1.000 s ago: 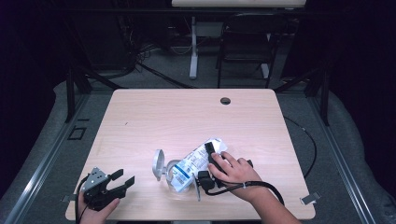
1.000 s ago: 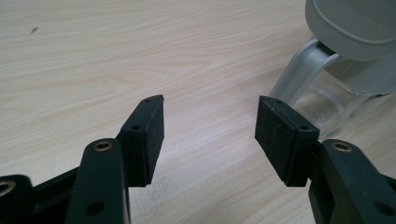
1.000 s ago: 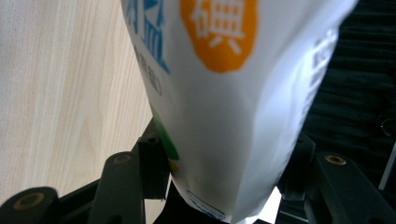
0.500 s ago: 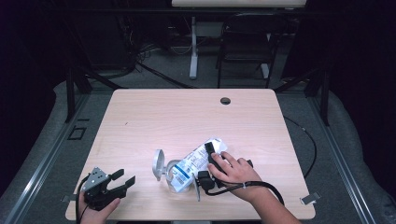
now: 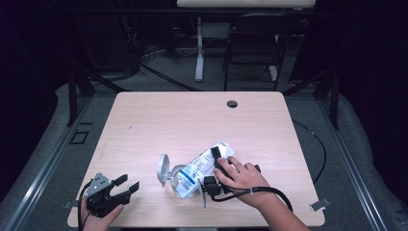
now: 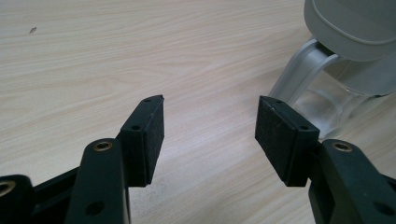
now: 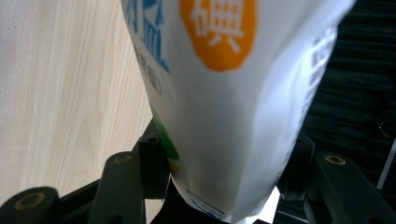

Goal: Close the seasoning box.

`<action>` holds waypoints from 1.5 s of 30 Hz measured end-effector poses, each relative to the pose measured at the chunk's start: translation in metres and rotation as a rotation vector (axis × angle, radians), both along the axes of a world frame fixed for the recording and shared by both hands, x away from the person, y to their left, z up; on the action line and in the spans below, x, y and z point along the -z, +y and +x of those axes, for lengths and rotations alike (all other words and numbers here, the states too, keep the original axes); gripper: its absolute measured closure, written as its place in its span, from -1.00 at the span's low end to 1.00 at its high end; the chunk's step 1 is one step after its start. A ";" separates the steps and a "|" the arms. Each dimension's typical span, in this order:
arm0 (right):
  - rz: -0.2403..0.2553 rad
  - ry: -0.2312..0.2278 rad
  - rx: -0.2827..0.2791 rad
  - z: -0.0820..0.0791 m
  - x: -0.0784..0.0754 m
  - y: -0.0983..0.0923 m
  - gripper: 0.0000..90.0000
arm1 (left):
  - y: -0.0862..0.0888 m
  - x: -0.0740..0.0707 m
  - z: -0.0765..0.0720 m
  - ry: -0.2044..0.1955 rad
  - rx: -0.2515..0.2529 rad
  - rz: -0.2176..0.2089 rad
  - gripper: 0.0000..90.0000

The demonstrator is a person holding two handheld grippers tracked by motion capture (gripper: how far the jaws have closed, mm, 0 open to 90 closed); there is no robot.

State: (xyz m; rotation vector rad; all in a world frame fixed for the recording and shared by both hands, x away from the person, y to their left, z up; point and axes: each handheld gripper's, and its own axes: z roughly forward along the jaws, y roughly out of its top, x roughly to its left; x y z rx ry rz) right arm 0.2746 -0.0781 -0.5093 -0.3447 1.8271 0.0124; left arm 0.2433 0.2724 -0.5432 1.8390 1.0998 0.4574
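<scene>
- Against the earlier frames nothing has shifted: both hands, both grippers, the pouch and the jar lie where they lay.
- The right gripper (image 5: 215, 166) is clamped on the white pouch (image 5: 204, 166); in the right gripper view the pouch (image 7: 224, 102) sits wedged between the two jaws, its orange badge and blue print facing the camera.
- The right hand (image 5: 240, 177) lies over that gripper near the table's front edge, a black cable looping off to the right.
- The pouch slants across the table, its lower end at the mouth of a clear jar (image 5: 180, 182) that lies on its side, grey hinged lid (image 5: 163, 169) swung open.
- The left gripper (image 5: 126, 185) is released, its jaws spread with nothing between them, near the front left corner, held by the left hand (image 5: 98, 219).
- In the left gripper view the pads (image 6: 150, 135) hang just above bare wood, with the jar (image 6: 322, 100) and lid (image 6: 355, 28) to the upper right.
- The table (image 5: 192, 120) is pale wood-grain with rounded corners and a cable hole (image 5: 232, 104) near the far edge.
- Beyond it the room is dark: grey floor, a chair (image 5: 252, 53), a white desk leg (image 5: 199, 53).
- Count: two grippers, one pouch, one jar, one lid.
</scene>
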 end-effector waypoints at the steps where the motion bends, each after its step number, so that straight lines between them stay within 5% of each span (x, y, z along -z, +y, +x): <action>1: -0.001 0.000 0.000 0.000 0.000 0.000 0.07 | 0.000 0.000 0.000 0.001 -0.002 -0.003 -0.05; 45: -0.029 -0.007 0.014 0.003 -0.002 0.000 0.08 | -0.001 0.001 0.000 -0.003 -0.005 -0.005 -0.05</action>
